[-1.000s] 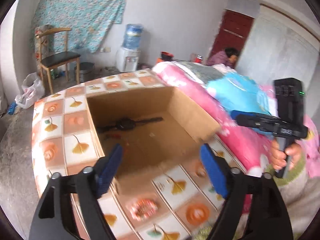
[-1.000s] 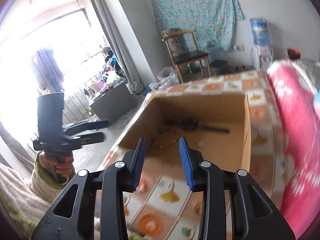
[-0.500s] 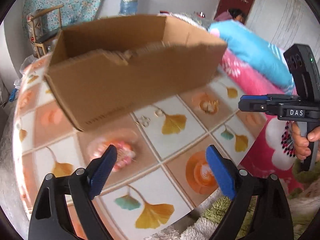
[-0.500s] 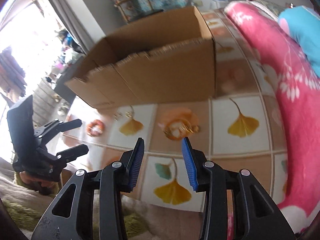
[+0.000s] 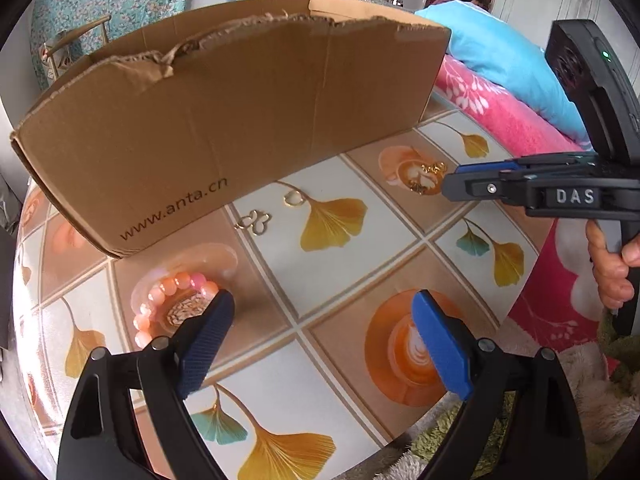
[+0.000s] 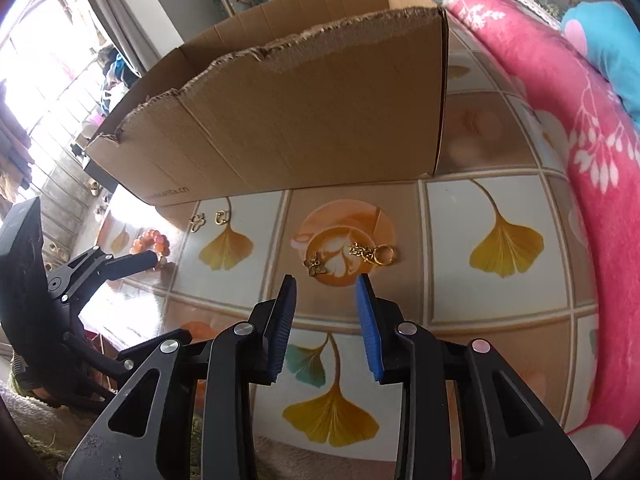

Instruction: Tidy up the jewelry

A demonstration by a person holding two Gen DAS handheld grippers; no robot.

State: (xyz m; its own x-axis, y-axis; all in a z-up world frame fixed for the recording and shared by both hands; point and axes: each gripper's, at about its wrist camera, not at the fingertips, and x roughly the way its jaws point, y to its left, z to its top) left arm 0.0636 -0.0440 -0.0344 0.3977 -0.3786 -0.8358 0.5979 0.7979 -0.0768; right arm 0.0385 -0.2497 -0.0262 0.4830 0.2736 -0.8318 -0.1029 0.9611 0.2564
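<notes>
Jewelry lies loose before the box (image 5: 224,120): bracelet (image 5: 172,300) beside my wide-spread left gripper (image 5: 320,344), gold chain (image 6: 370,254) ahead of my parted right gripper (image 6: 326,320)

A: State the box (image 5: 224,120) material
B: Corrugated cardboard, matt brown, top edge torn and rough

A: Table covering (image 5: 352,264)?
B: Glossy, smooth sheet with printed tile pattern; it reflects window glare

A: Jewelry finishes?
B: Bead bracelet (image 5: 172,300): polished, translucent orange-pink beads. Chain with ring (image 6: 372,254): shiny gold-coloured metal. Small earrings (image 5: 254,220): same metallic sheen

A: Gripper (image 6: 326,320) surfaces?
B: Matt black plastic frames, silver metal rivets, ribbed blue pads (image 6: 370,332)

A: Bedding (image 6: 560,128)?
B: Soft, fleecy pink cloth
</notes>
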